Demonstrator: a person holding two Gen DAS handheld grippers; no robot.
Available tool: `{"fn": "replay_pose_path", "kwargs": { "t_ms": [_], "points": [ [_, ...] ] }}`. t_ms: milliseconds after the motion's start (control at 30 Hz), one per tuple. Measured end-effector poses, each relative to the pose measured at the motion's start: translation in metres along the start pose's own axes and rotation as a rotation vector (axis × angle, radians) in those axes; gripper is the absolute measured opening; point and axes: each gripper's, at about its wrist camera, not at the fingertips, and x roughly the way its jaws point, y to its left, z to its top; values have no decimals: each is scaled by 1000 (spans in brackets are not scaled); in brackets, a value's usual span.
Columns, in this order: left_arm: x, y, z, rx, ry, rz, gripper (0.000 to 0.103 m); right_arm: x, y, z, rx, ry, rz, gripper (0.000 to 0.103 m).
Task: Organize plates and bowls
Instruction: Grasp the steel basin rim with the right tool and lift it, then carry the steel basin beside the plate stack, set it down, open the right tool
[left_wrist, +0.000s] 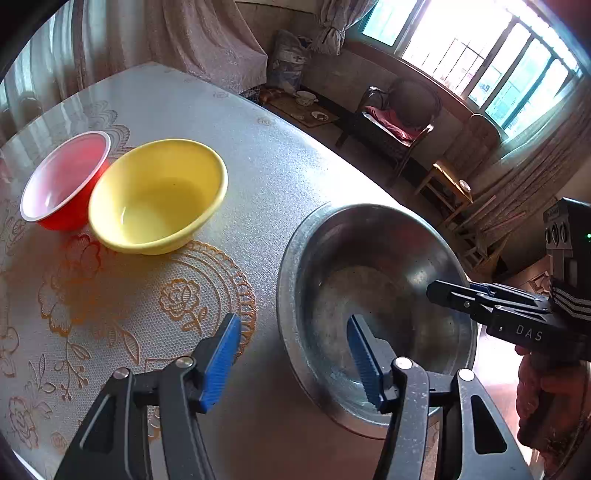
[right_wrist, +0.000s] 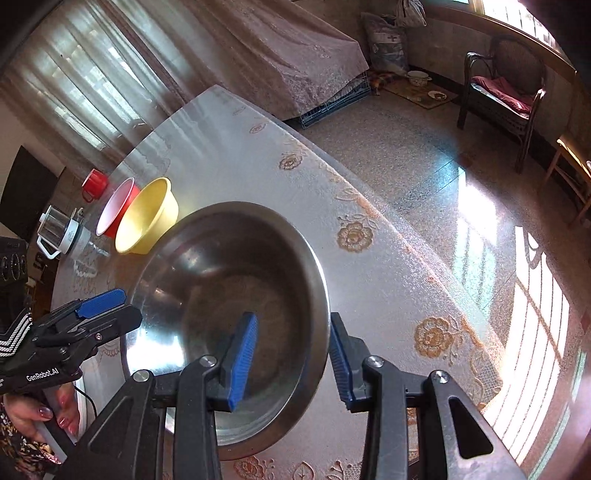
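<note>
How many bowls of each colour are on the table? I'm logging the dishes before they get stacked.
Red bowl: 1
Yellow bowl: 1
Steel bowl: 1
Total: 3 bowls
No plates show. Both the left gripper and the right gripper are open, each straddling the steel bowl's rim.

I see a steel bowl (left_wrist: 373, 314) upright on the table, near its edge. Well apart from it, a yellow bowl (left_wrist: 159, 195) touches a red bowl (left_wrist: 64, 181) with a white inside, both upright.
</note>
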Motion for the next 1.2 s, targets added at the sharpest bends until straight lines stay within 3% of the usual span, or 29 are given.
{"fn": "replay_pose_path", "kwargs": {
  "t_ms": [100, 167, 233, 333, 600, 933, 1200],
  "points": [
    [12, -7, -5, 31, 33, 9, 30, 2, -1, -2, -7, 0, -8, 30],
    [16, -10, -8, 41, 40, 8, 22, 2, -2, -2, -9, 2, -21, 24],
    [17, -14, -9, 54, 33, 18, 22, 4, -3, -2, -13, 5, -25, 16],
    [15, -12, -12, 55, 39, 17, 22, 6, 0, -4, -24, 10, -46, 12],
    [-16, 19, -29, 16, 10, 36, 22, 12, 29, -9, -52, 21, -10, 12],
    [-67, 76, -76, -70, -31, 151, 22, 38, 112, -15, -198, 75, 52, 12],
    [-83, 107, -111, -134, -23, 184, 23, 52, 161, -24, -278, 100, 68, 13]
  ]
}}
